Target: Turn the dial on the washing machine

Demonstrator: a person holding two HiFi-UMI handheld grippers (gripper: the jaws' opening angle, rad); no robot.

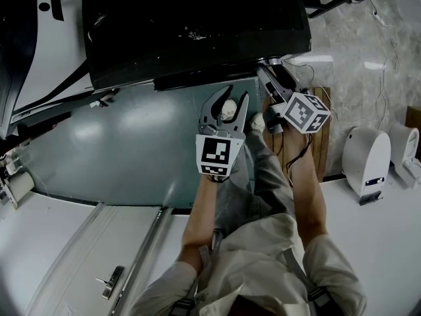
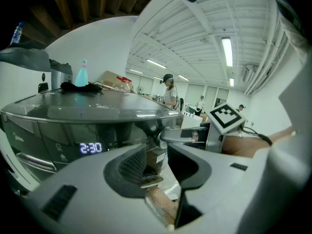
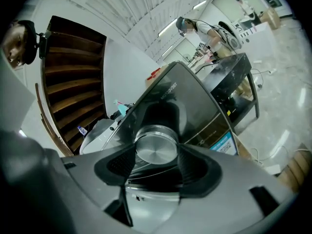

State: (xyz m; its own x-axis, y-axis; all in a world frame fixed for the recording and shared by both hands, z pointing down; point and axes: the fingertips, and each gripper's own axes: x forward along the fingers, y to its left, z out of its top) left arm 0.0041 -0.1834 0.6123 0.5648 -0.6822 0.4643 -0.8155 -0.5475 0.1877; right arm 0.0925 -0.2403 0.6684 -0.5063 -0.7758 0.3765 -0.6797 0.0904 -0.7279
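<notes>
- In the right gripper view, the right gripper (image 3: 156,156) has its fingers closed on the round silver dial (image 3: 156,147), which is set in the washing machine's dark front panel.
- The head view hides that dial under the washing machine (image 1: 197,25) top; the right gripper's front reaches under its edge.
- The left gripper (image 1: 228,103) hangs just beside it, fingers wide and empty.
- Only the left gripper view shows the lit display (image 2: 90,147) reading 2:30.

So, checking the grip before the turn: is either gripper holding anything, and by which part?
The right gripper holds the silver dial, with one jaw against each side of its rim. The left gripper is open and holds nothing.
</notes>
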